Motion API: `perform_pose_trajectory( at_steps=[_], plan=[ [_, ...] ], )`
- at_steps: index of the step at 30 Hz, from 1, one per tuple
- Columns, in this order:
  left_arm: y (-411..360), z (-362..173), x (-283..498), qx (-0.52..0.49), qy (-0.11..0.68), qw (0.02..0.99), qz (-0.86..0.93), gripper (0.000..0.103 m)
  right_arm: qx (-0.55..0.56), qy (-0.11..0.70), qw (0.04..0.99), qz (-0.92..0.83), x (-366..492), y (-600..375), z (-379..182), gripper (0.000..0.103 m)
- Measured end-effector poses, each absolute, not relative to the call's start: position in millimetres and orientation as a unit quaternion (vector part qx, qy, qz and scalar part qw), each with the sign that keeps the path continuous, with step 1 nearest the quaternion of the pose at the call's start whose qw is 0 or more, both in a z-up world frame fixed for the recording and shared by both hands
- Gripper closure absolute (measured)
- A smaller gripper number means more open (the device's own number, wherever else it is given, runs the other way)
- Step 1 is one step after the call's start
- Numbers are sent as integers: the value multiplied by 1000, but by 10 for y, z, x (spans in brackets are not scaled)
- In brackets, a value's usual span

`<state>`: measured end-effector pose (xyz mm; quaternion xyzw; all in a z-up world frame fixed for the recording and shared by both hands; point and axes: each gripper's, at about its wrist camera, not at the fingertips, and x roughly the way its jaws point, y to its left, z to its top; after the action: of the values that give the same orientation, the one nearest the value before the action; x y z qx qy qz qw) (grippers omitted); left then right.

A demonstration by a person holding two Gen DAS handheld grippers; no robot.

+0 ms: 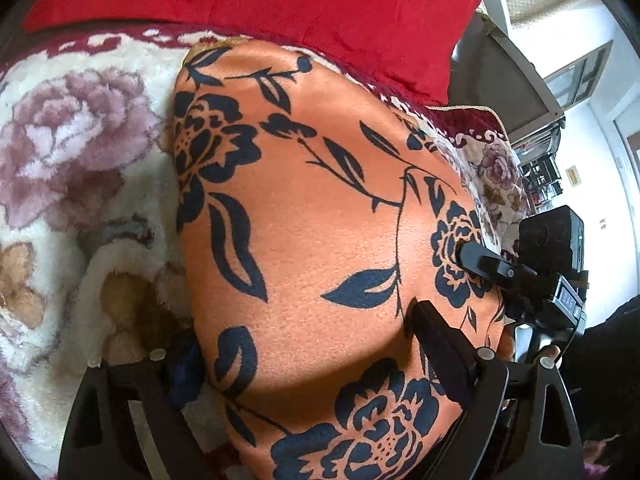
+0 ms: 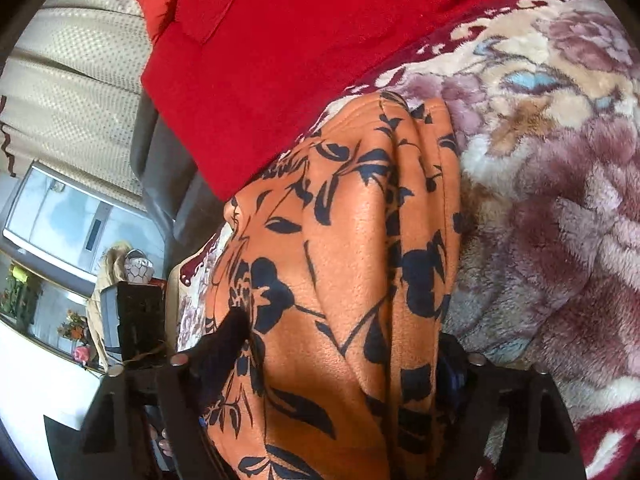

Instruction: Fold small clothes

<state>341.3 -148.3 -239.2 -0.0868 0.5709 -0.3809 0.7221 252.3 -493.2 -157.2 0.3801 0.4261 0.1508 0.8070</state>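
- Both grippers grip our orange floral garment point(image 1: 320, 240) over the plush blanket point(image 1: 80, 140).
- left gripper point(image 1: 304, 344) fingers wide, cloth between.
- right gripper point(image 2: 344, 344) likewise.

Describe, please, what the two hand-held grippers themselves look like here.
Both are black plastic. The left hand-held gripper has broad frame plates with triangular cut-outs and silver pivot pins. The right hand-held gripper looks the same; seen from the left wrist view, it carries a boxy black camera. No cables are visible.
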Motion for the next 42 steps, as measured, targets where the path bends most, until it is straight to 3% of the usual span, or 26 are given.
perform_pose_trajectory(
  at_steps=[13,23,42],
  plan=[
    [-1585,-2354,3392,-74,567,731,-372,12,387,421,807,146,2497,-4968,-1590,31],
    [-1591,-2185,3335,-68,546,748,-371,26,399,409,810,133,2380,-4930,-1545,40],
    [-1650,-2306,3399,-79,569,739,-352,19,399,410,810,129,2353,-4930,-1547,40]
  ],
)
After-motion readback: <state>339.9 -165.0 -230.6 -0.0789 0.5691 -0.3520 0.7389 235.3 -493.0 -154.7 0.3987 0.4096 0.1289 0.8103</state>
